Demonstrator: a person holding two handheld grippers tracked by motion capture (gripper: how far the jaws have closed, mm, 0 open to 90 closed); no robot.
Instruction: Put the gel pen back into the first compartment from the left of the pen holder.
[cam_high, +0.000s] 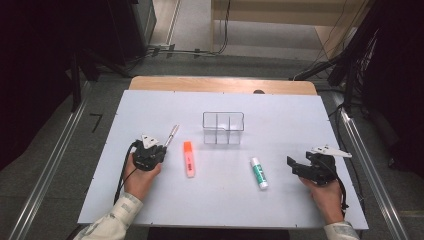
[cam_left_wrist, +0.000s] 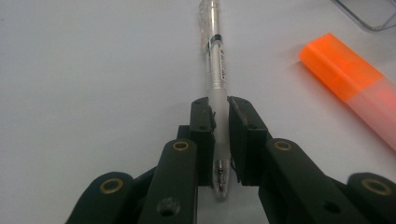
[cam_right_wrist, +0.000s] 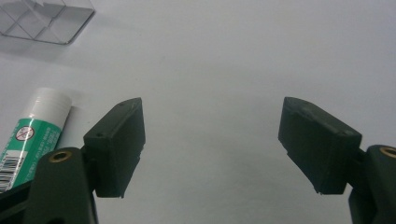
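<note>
Left gripper (cam_left_wrist: 221, 109): jaws drawn in on the clear pen (cam_left_wrist: 215, 60), pads flat against the frosted grip section at the pen's near end; the pen tip shows between the jaw bases. The pen lies on the white table (cam_high: 300, 115), left of the clear organizer (cam_high: 223, 128) and slightly nearer the person, its barrel pointing away from the gripper along the jaw line.

Judgement on the step: the hold sits near one end, so the long free barrel is likely to droop or swing on lifting. Best to raise straight up, keep the wrist level, and confirm there is no slip before carrying toward the organizer.

Orange highlighter (cam_high: 188, 158) lies between pen and organizer, nearer the person, just beside the pen; a sideways sweep could knock it.

Right gripper (cam_right_wrist: 212, 140): jaws spread wide, holding nothing, resting right of the organizer. Glue stick (cam_right_wrist: 28, 135) lies just beside its left jaw, apart from it.
</note>
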